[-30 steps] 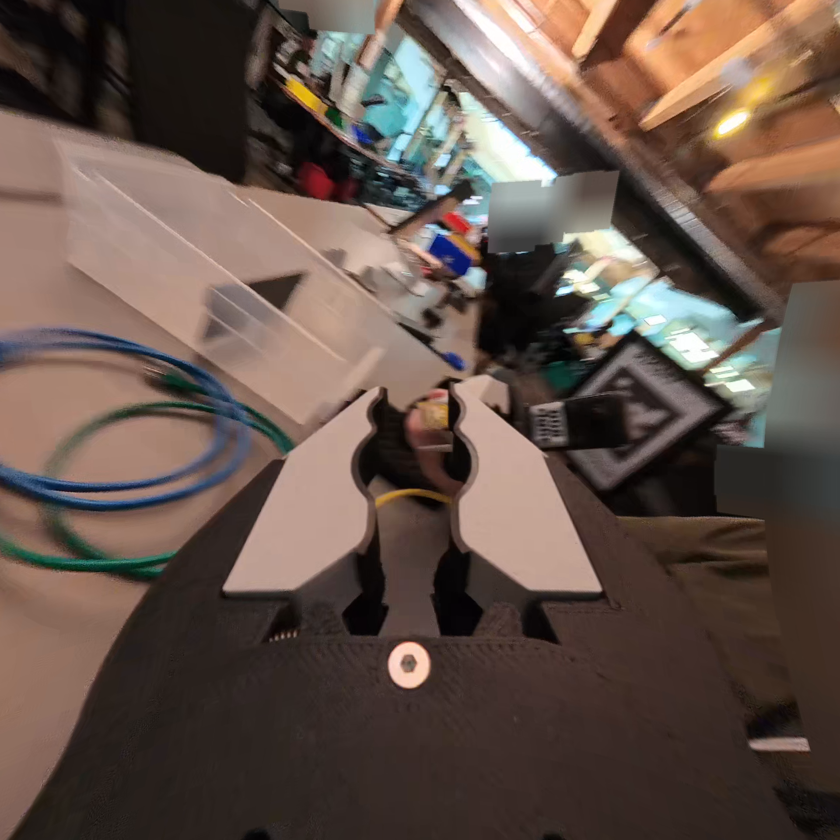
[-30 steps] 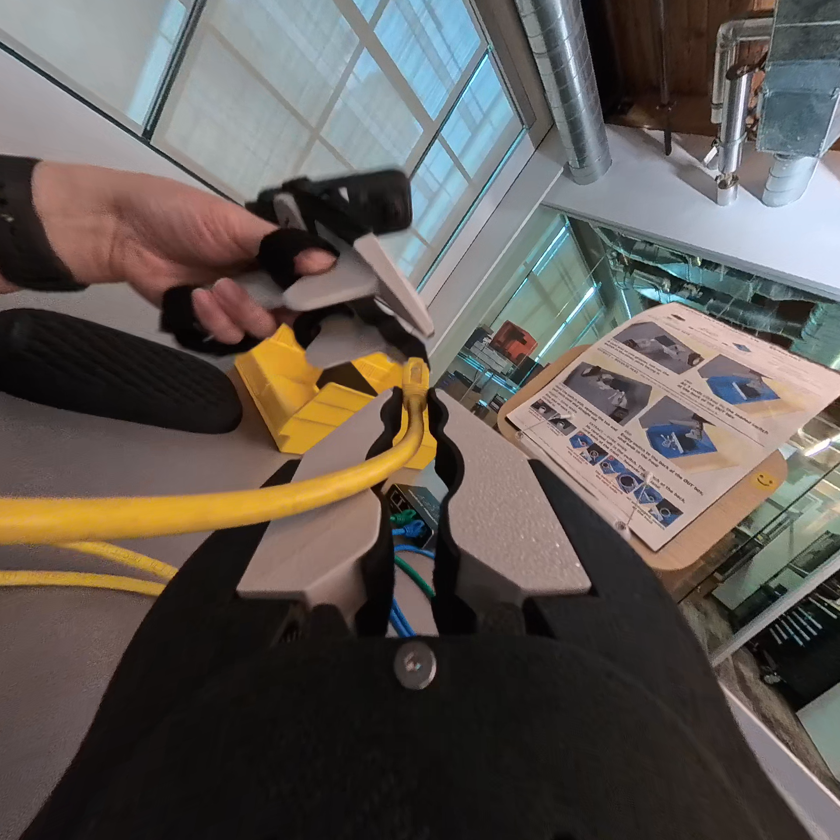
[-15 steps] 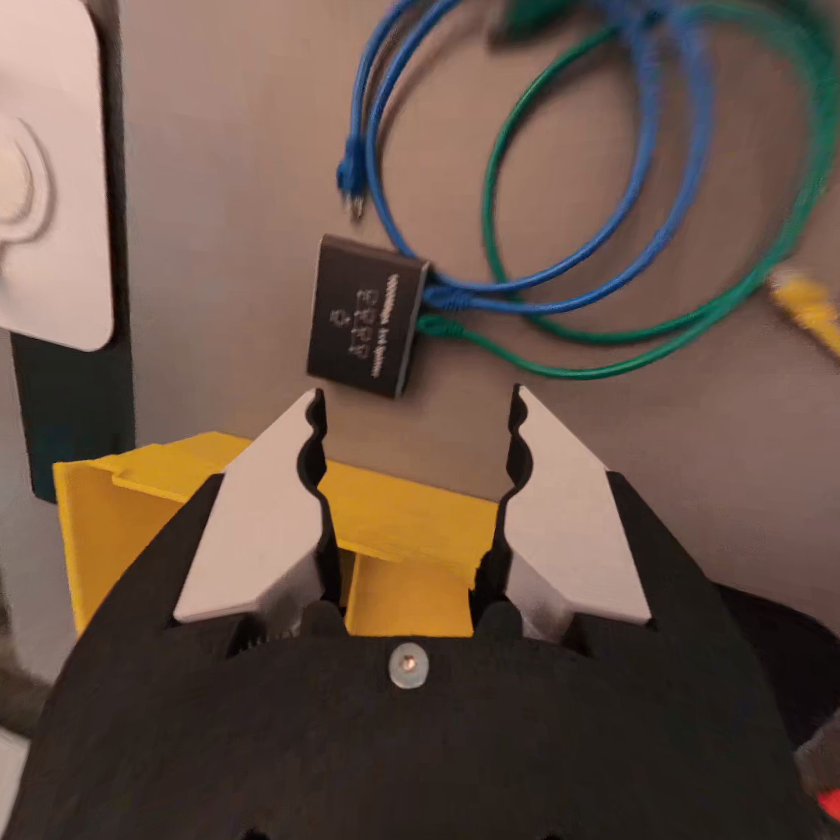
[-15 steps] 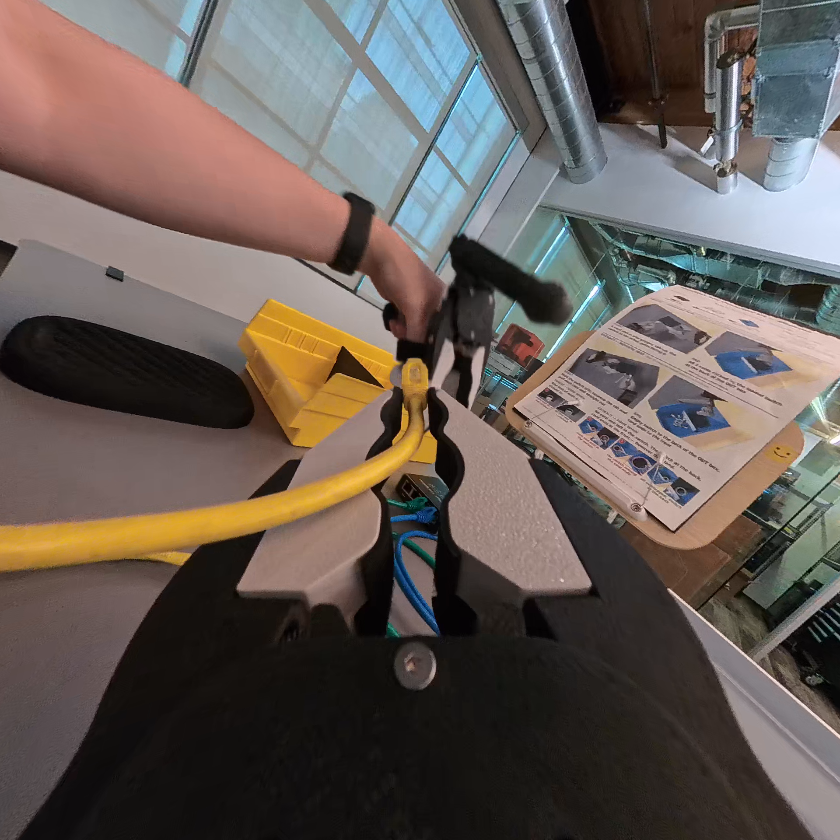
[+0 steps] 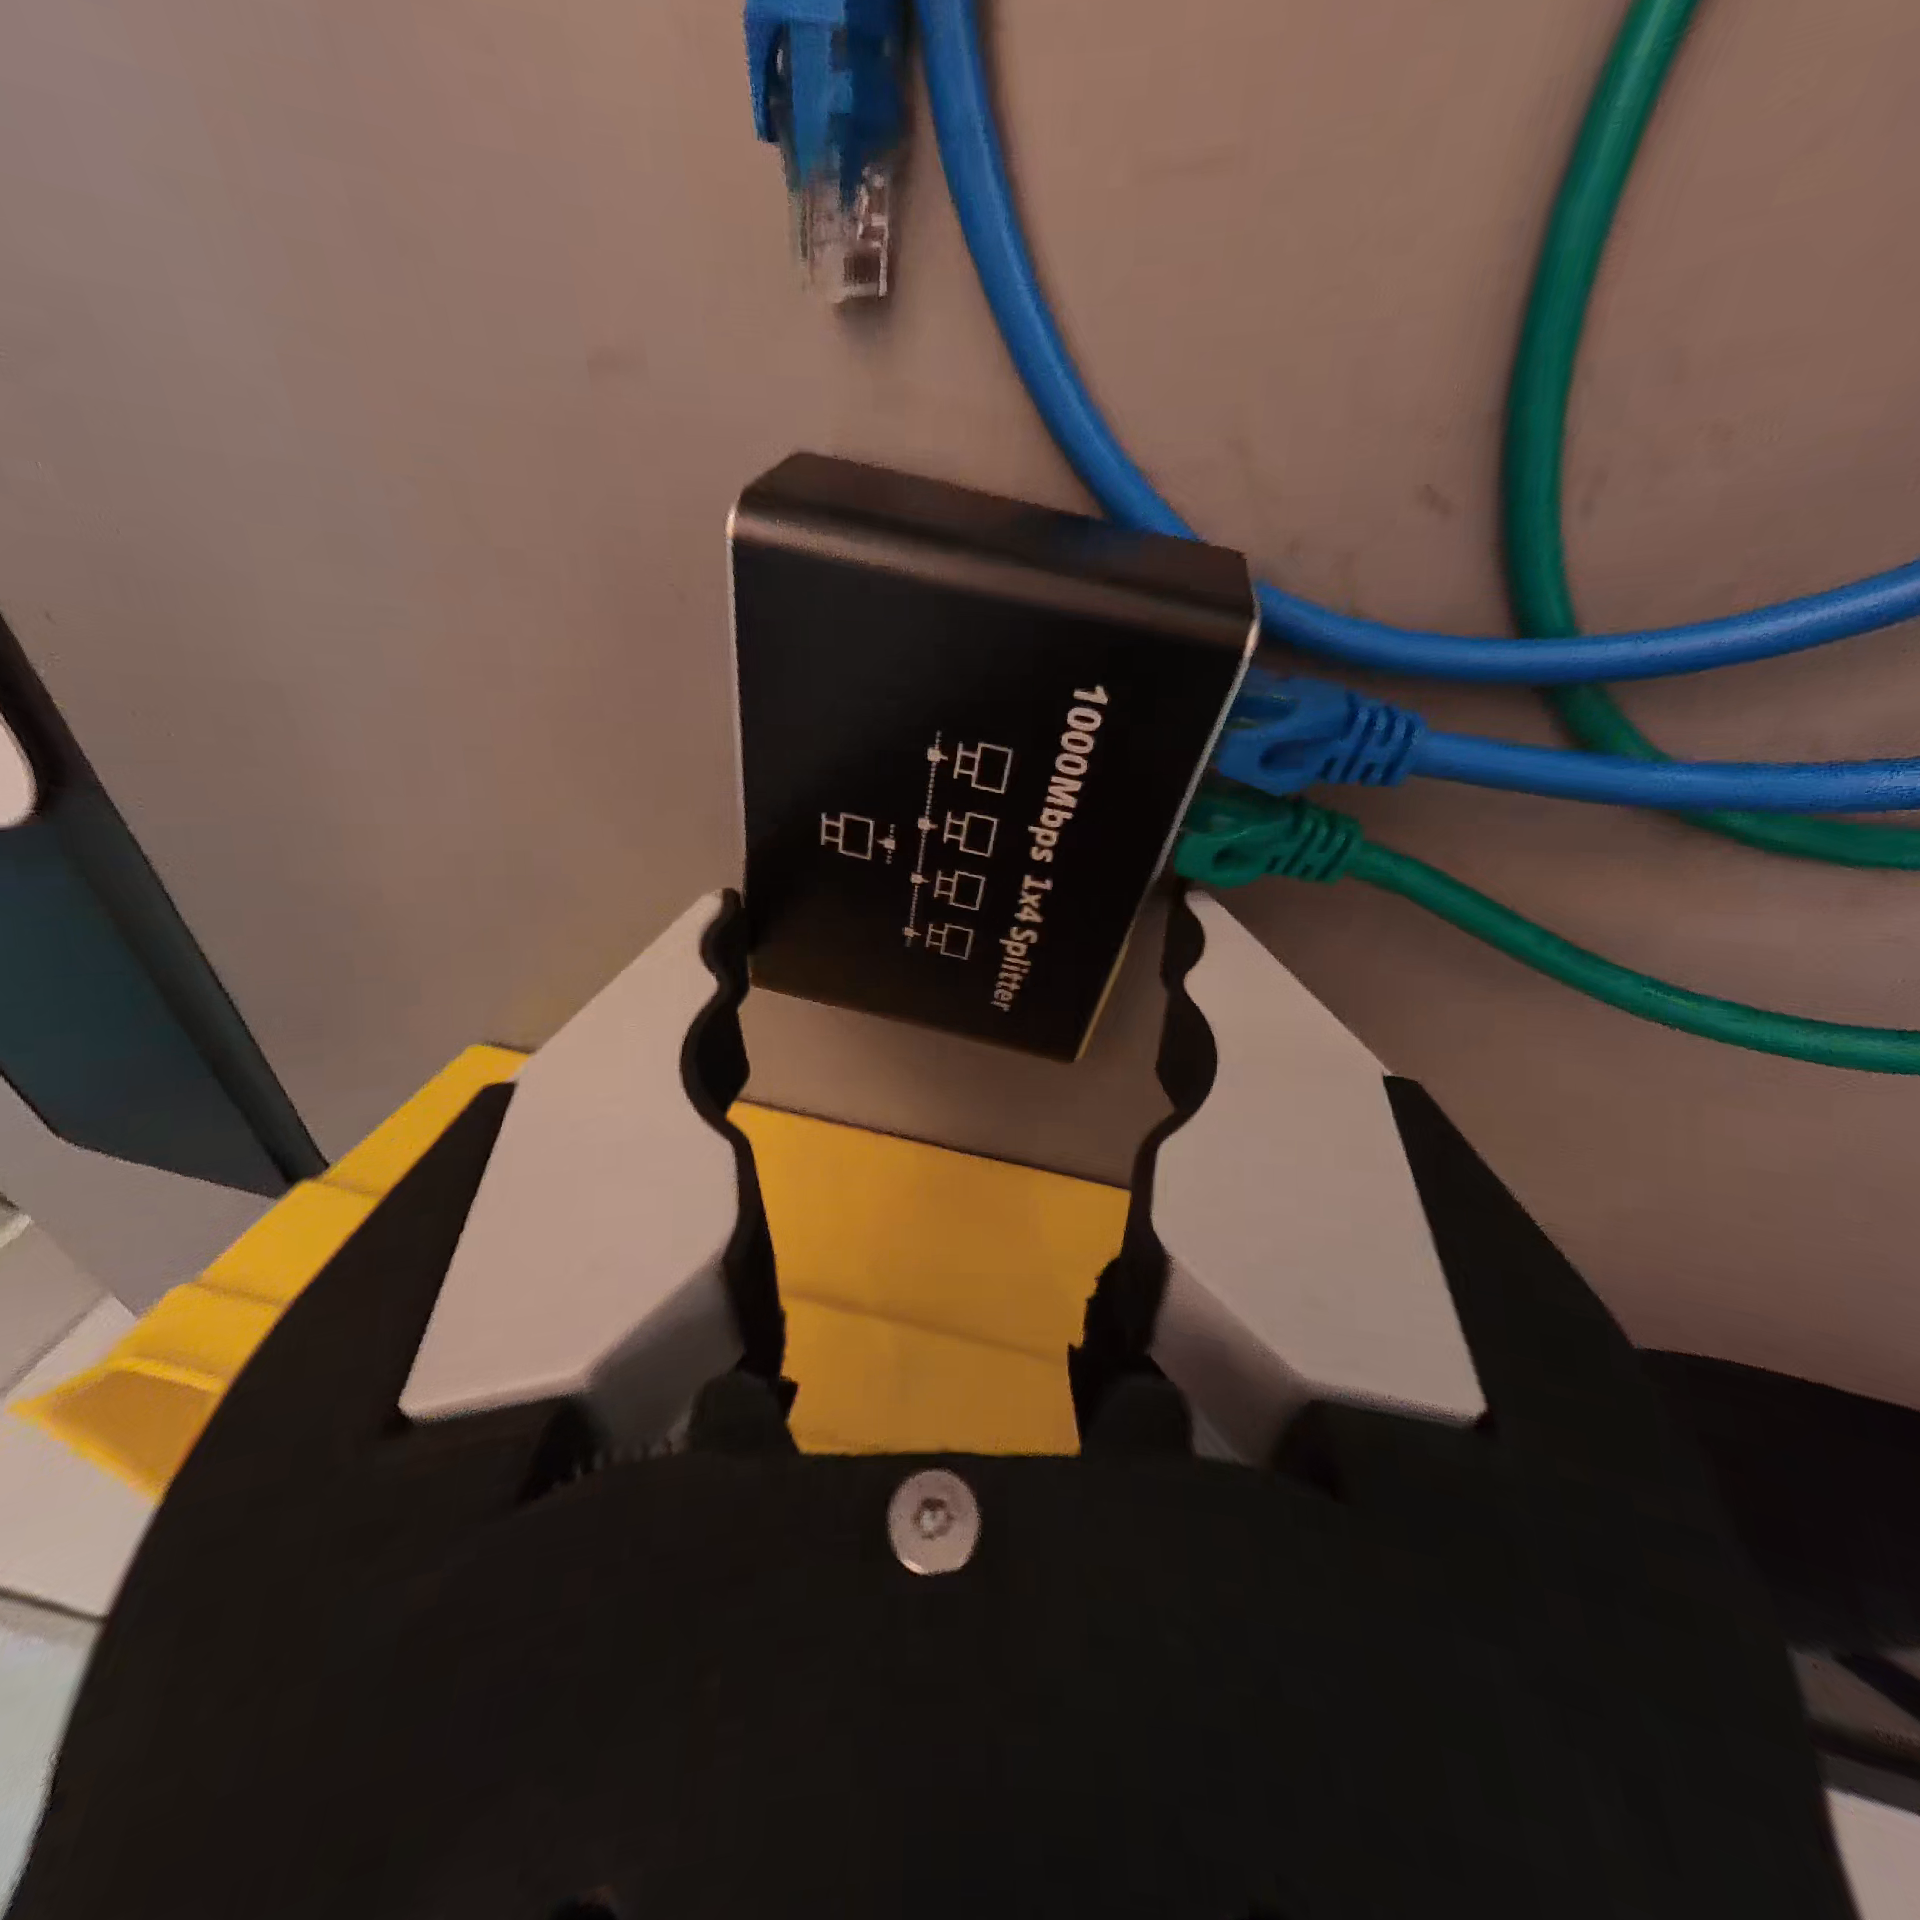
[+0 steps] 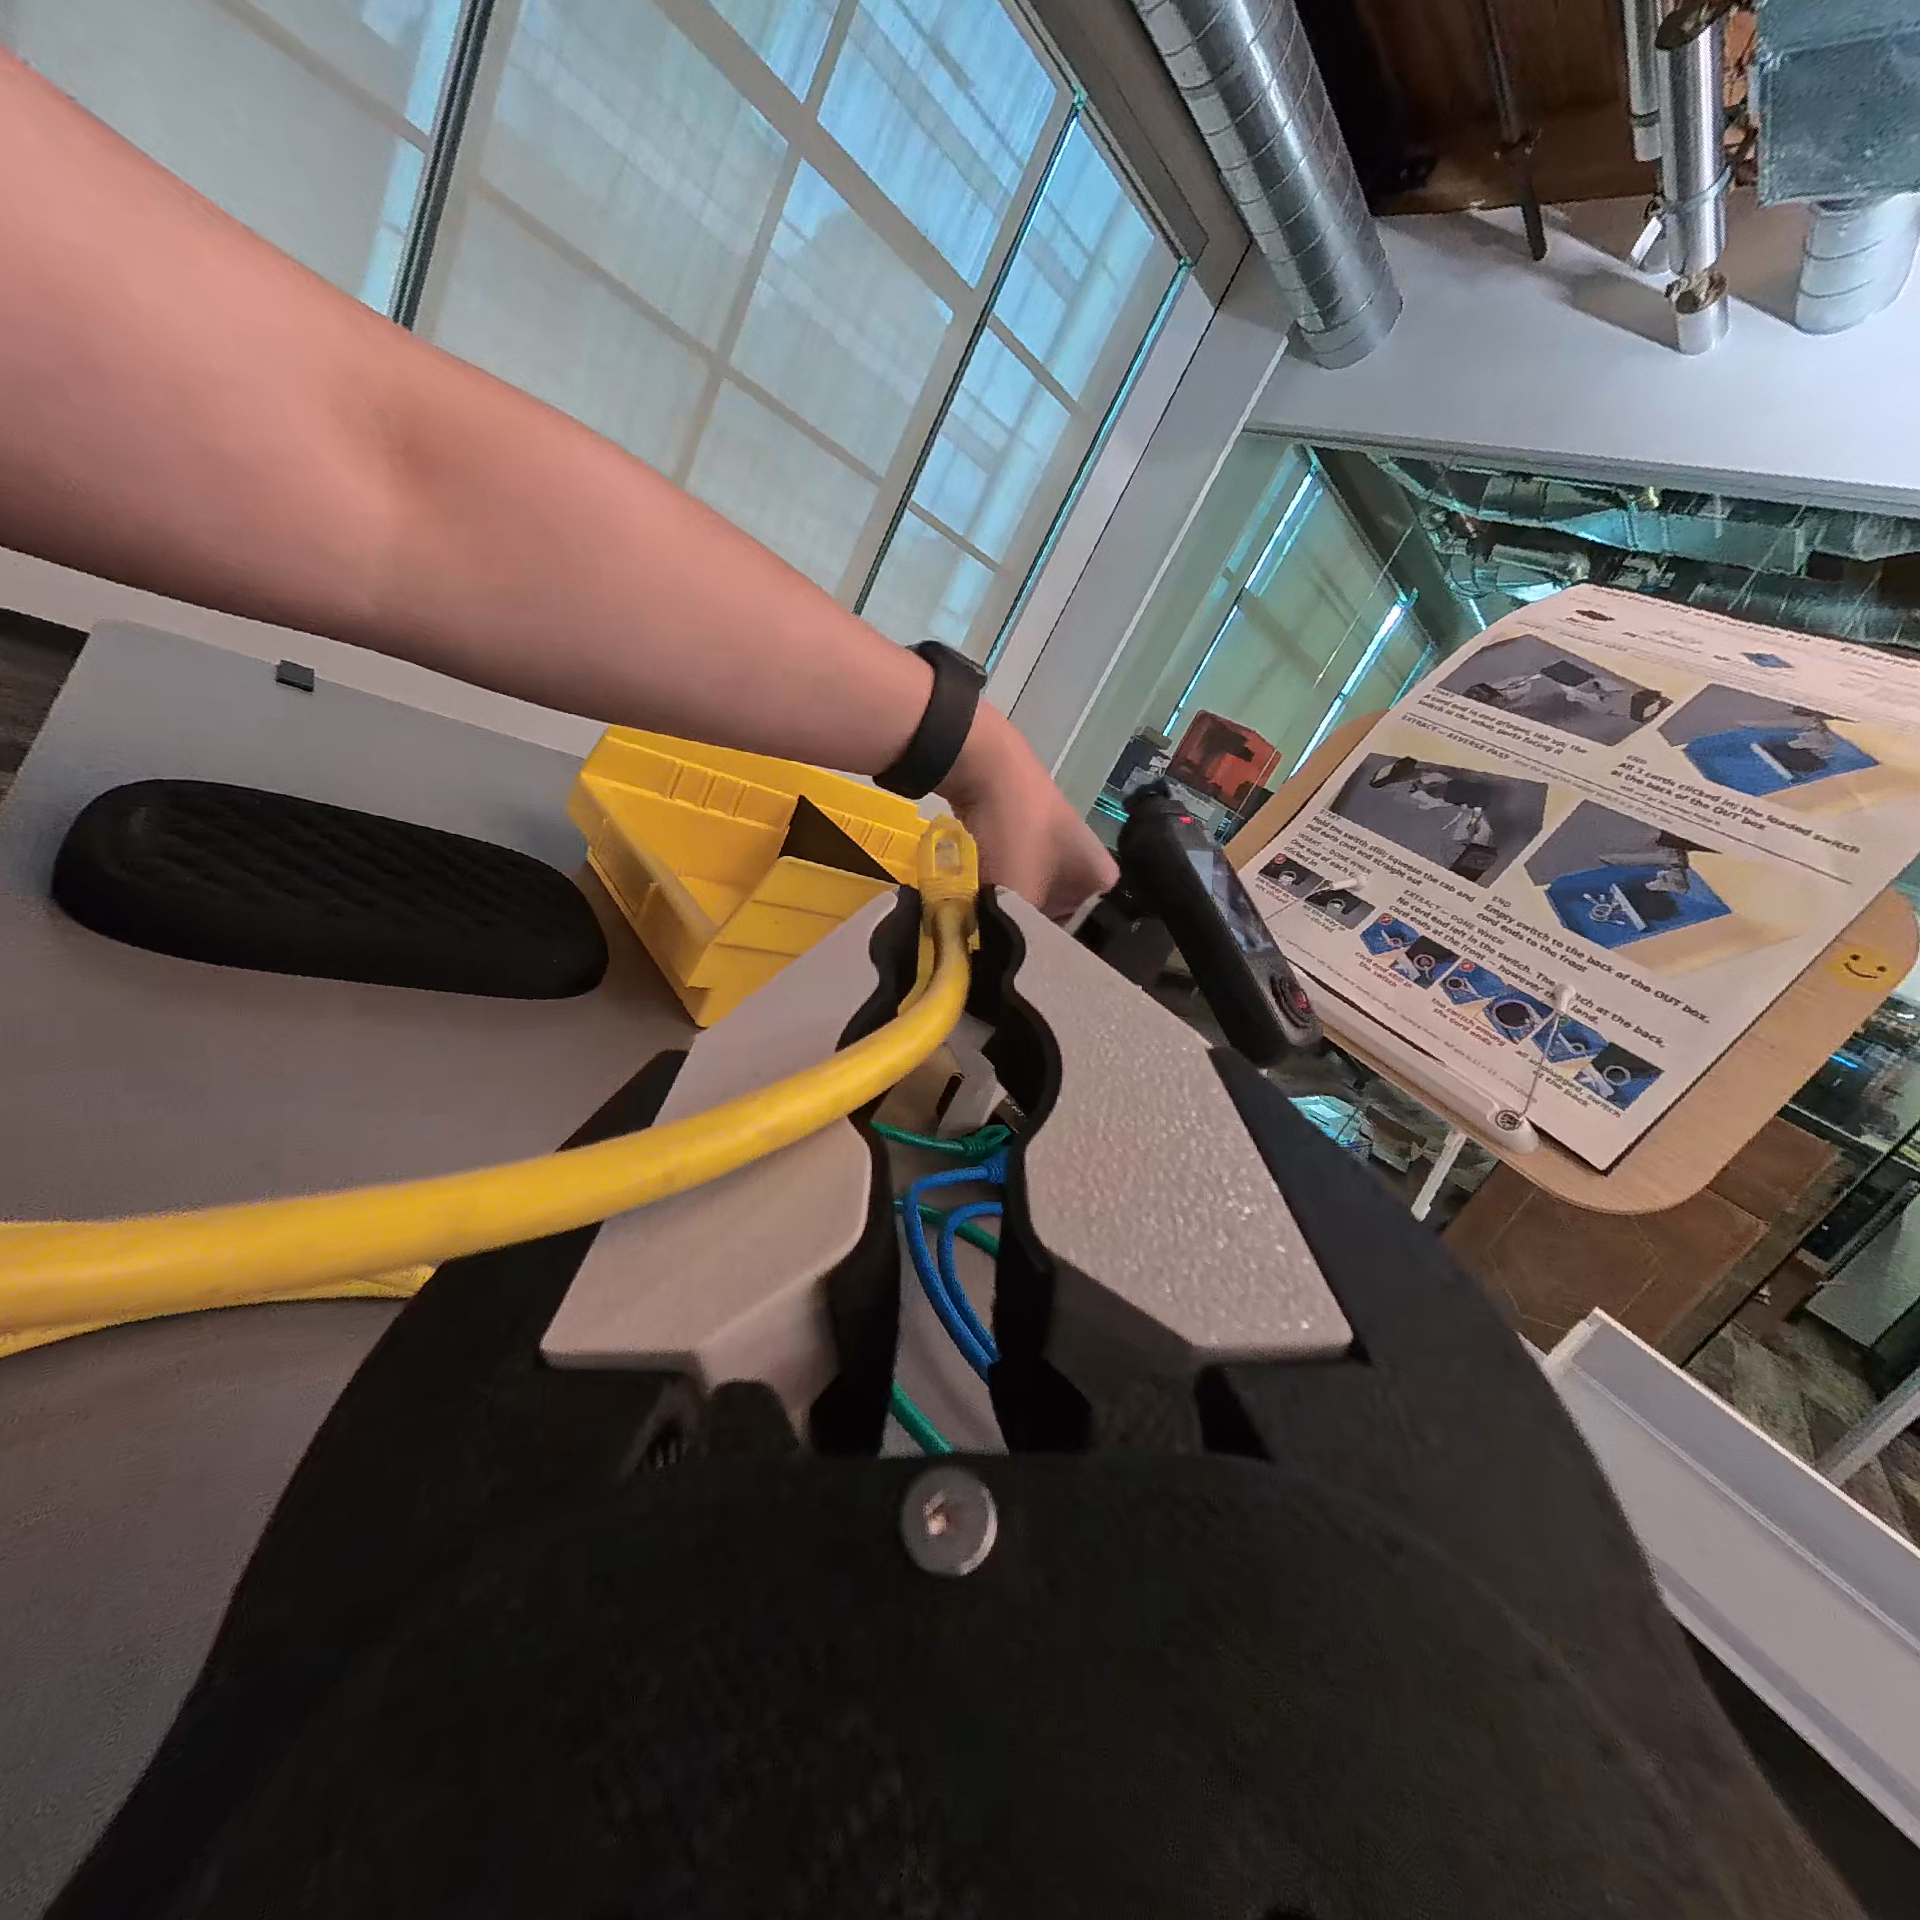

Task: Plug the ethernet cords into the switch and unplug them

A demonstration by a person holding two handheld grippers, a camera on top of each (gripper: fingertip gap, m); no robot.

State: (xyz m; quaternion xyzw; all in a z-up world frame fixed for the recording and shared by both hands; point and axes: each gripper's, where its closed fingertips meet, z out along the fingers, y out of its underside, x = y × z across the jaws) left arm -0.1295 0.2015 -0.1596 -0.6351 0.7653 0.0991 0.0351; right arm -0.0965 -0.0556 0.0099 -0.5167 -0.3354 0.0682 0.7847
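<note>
In the left wrist view the black switch (image 5: 987,769) lies on the grey table. A blue cord (image 5: 1320,743) and a green cord (image 5: 1278,847) are plugged into its right side. A loose blue plug (image 5: 831,187) lies beyond it. My left gripper (image 5: 951,914) is open, its fingertips on either side of the switch's near end and close to its sides. My right gripper (image 6: 951,925) is shut on the yellow cord (image 6: 623,1164) just behind its plug (image 6: 945,857), which sticks out past the fingertips, above the table. The left gripper (image 6: 1195,935) shows beyond it, low over the table.
A yellow bin (image 5: 914,1247) sits under my left gripper and also shows in the right wrist view (image 6: 748,873). A black pad (image 6: 312,883) lies at the table's left. A person's arm (image 6: 520,520) reaches across. An instruction sheet on a board (image 6: 1610,883) stands at right. My hands' fingertips stand some 30 centimetres from each other. The right gripper is farther from the black switch (image 5: 987,769), some 25 centimetres, than the left, some 5 centimetres.
My left gripper swung down from facing the room, opened, and moved in around the switch's near end. My right gripper has held the yellow cord almost still.
</note>
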